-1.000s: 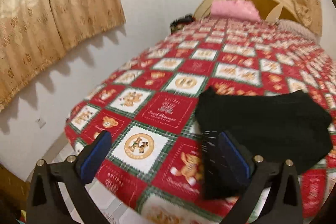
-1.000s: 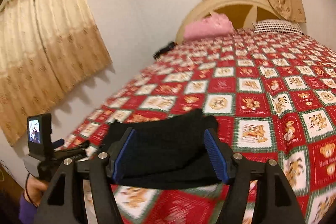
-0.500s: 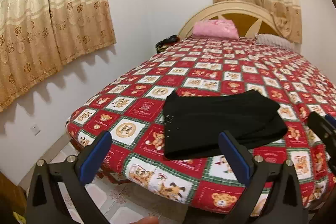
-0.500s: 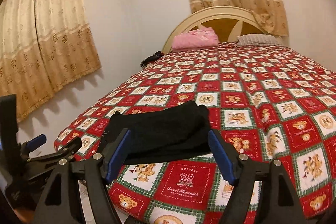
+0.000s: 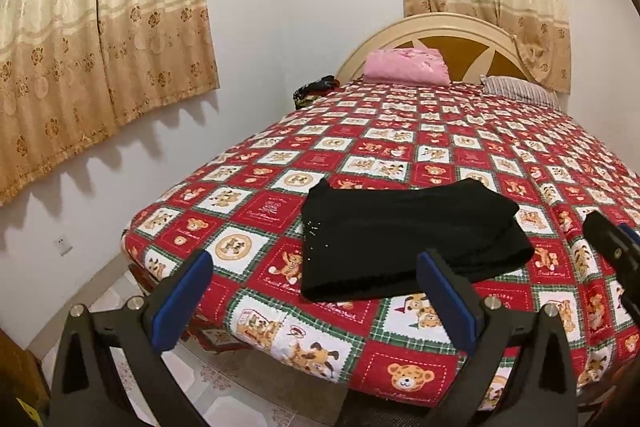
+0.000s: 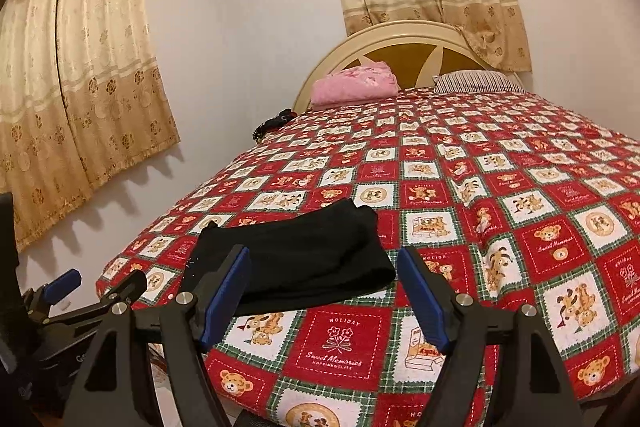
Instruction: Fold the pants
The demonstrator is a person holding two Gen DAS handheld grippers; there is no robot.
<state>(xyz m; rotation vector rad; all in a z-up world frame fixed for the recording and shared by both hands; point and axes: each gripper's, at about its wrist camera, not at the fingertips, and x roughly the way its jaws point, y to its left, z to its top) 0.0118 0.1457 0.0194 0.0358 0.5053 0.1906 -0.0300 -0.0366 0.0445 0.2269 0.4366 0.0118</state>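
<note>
The folded black pants (image 6: 296,259) lie crosswise on the bedspread (image 6: 520,211), just ahead of the right gripper (image 6: 324,291) (nearer than the left gripper (image 5: 312,299)), both gaping and empty.

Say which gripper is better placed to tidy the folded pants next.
Right, probably: the right gripper frames the black pants between open jaws; the left gripper sits off their corner.

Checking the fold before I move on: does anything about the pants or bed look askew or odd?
Slightly. The folded black pants lie near the bed's foot corner, with one corner poking up at the far left and the layers not quite flush on the right. Nothing looks spilled or damaged.
</note>
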